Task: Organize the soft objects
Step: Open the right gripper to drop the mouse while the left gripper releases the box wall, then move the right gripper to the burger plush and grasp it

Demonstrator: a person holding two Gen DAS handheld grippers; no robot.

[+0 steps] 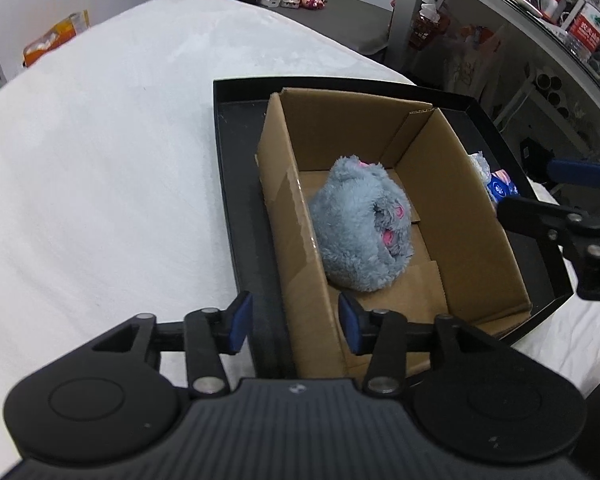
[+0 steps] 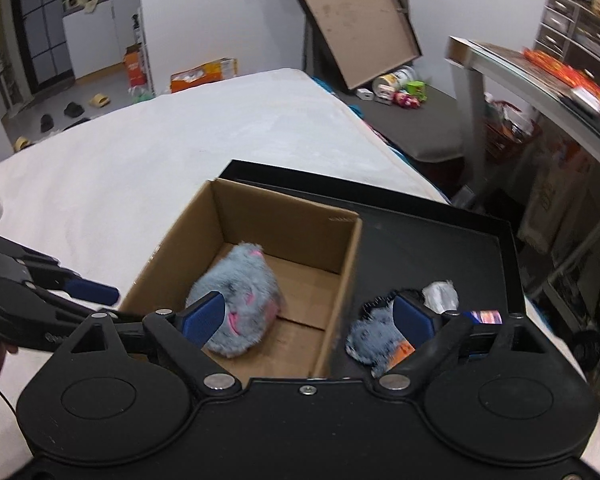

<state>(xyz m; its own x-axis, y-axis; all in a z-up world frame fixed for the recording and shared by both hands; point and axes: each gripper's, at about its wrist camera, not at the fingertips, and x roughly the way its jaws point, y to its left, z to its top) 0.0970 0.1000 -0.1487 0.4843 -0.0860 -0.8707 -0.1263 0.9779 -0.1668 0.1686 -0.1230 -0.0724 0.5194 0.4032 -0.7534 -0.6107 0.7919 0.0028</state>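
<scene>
Lying plush (image 1: 360,224) lengthwise in box (image 1: 472,216) | left fingers (image 1: 238,322) parted, empty | right fingers (image 2: 204,318) wide

The left wrist view is taken from just behind the left gripper (image 1: 296,328), looking steeply down from close by over the near left corner of the cardboard box (image 1: 480,216). The right wrist view is taken from behind the right gripper (image 2: 308,320), tilted down too, from the near right end of the box (a little more of the room is seen). The box, the grey plush toy (image 1: 360,224) inside it, the black tray (image 1: 236,152) and the white bed (image 1: 100,160) are shared by both views.
</scene>
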